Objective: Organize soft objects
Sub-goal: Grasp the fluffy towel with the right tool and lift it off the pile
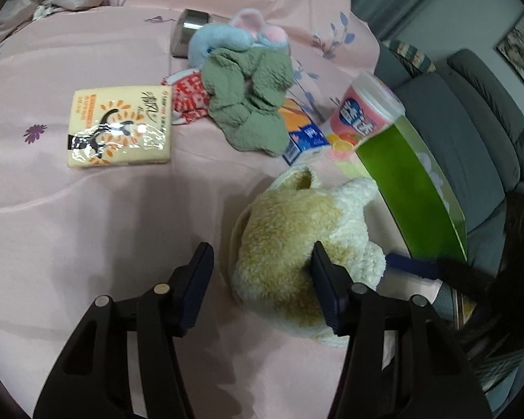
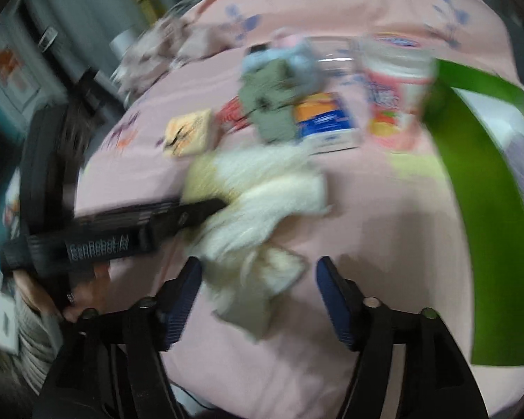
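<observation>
Your left gripper (image 1: 262, 272) straddles the cream plush toy (image 1: 297, 241) at lower centre, jaws parted, right pad touching fur, not clenched. Toy's long axis runs toward upper right, at the green box (image 1: 412, 188). Your right gripper (image 2: 258, 289) is released, toy's tail end loose between its pads.

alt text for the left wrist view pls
The left gripper straddles a cream plush toy on a pink bedsheet, one finger touching it. Beyond lie a green scrunchie, a tissue pack and a green box.

Bare pink sheet (image 1: 87, 227) left of plush toy (image 1: 297, 237) gives room; green box (image 1: 412, 188) blocks right.
</observation>
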The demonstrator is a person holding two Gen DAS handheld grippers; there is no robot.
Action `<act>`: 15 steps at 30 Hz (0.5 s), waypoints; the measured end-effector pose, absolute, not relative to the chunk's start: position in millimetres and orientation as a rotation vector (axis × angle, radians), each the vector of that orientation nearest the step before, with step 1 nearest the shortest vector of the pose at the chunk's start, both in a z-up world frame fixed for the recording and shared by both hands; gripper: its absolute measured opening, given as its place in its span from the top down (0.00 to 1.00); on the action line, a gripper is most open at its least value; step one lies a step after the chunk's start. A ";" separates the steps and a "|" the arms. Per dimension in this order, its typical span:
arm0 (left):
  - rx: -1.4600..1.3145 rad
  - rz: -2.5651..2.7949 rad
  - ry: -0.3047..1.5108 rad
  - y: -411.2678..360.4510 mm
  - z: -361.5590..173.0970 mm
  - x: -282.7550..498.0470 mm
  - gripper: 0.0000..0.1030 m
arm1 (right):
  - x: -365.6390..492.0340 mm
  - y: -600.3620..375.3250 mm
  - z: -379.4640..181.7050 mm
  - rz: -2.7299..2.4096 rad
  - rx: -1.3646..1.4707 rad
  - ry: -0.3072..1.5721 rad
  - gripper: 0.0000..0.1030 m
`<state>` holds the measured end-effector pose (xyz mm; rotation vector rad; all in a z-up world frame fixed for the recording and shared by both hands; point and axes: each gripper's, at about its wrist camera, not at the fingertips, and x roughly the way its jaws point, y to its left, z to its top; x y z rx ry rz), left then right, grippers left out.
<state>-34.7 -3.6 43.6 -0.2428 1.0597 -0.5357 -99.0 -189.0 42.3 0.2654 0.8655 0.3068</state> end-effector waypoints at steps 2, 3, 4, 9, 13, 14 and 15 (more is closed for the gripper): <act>-0.237 -0.539 1.067 -6.0 42.7 -35.3 0.47 | -94.6 -202.8 55.0 0.290 0.330 0.841 0.29; -0.235 -0.540 1.069 -6.7 42.5 -35.7 0.47 | -91.4 -206.2 59.4 0.294 0.355 0.833 0.29; -0.229 -0.544 1.073 -8.3 42.2 -36.3 0.47 | -85.8 -207.6 63.6 0.306 0.381 0.833 0.29; -0.229 -0.558 1.079 -13.2 42.1 -39.6 0.54 | -53.8 -179.6 65.8 0.396 0.414 0.927 0.29; -0.215 -0.549 1.072 -17.7 43.0 -41.5 0.58 | -32.1 -149.7 50.9 0.405 0.333 1.006 0.29; -0.204 -0.546 1.068 -19.4 43.4 -42.3 0.59 | -29.1 -145.5 46.6 0.402 0.320 1.021 0.29; -0.199 -0.545 1.065 -20.2 43.5 -42.9 0.60 | -29.1 -144.0 43.3 0.398 0.310 1.028 0.29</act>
